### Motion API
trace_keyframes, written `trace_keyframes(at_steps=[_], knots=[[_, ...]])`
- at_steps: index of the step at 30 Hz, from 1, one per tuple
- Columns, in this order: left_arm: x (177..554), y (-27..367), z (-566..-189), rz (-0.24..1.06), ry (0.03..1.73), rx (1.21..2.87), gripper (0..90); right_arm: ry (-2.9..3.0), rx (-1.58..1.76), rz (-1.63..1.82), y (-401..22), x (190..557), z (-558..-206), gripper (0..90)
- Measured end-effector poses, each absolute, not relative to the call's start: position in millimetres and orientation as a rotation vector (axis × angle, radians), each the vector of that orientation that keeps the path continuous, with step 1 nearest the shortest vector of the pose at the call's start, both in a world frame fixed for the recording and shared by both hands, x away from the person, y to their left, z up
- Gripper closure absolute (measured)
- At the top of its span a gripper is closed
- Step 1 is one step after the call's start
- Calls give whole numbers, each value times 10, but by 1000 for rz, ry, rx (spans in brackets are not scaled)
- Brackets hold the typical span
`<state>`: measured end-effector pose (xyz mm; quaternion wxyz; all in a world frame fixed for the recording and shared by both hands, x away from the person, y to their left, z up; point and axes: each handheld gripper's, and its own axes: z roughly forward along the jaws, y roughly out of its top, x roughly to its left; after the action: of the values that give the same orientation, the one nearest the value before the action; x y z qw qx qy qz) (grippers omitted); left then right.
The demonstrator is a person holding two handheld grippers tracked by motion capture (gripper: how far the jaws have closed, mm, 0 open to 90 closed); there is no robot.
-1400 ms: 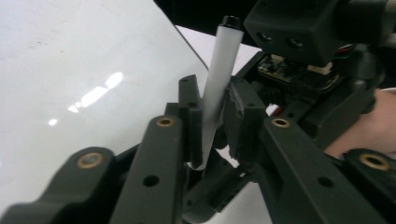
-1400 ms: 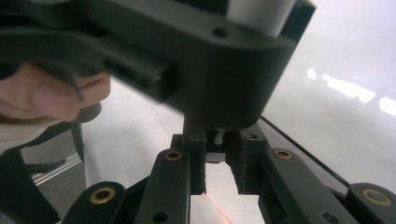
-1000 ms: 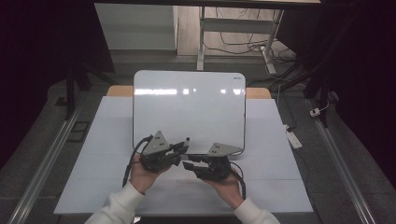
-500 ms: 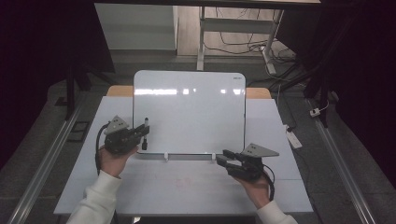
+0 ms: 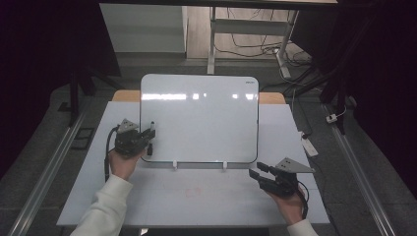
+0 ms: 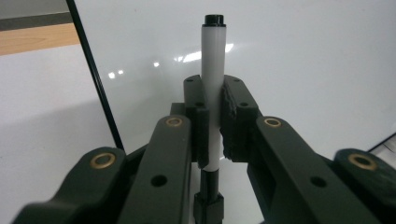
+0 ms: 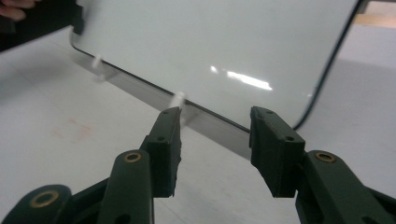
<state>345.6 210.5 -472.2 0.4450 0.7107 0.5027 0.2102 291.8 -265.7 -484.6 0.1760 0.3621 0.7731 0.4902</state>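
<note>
Both grippers parted further — left gripper (image 5: 150, 139) clamping marker (image 6: 213, 84)

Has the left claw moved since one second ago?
Yes. The left claw, shut on a marker, went left from the whiteboard's lower middle to its left edge.

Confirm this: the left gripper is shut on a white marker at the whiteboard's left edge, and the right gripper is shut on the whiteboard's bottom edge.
Not quite. The right gripper is open: in the right gripper view its jaws stand apart, short of the whiteboard. The left gripper is indeed shut on the white marker.
</note>
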Motion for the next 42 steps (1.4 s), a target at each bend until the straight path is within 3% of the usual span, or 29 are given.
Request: trace_keyframes(at_steps=[16, 25, 37, 42], knots=[[3501, 1951, -4816, 684, 1247, 1771, 792, 2182, 1024, 1332, -2748, 2921, -4936, 513], [3494, 1936, -4824, 696, 1231, 1771, 756, 2189, 1016, 1330, -2744, 2925, -4951, 512], [3243, 2018, -4696, 605, 1134, 1845, 424, 2199, 985, 1299, -2788, 2946, -4975, 498], [3034, 2105, -4653, 545, 1083, 1869, 363, 2201, 964, 1301, -2826, 2959, -4985, 478]])
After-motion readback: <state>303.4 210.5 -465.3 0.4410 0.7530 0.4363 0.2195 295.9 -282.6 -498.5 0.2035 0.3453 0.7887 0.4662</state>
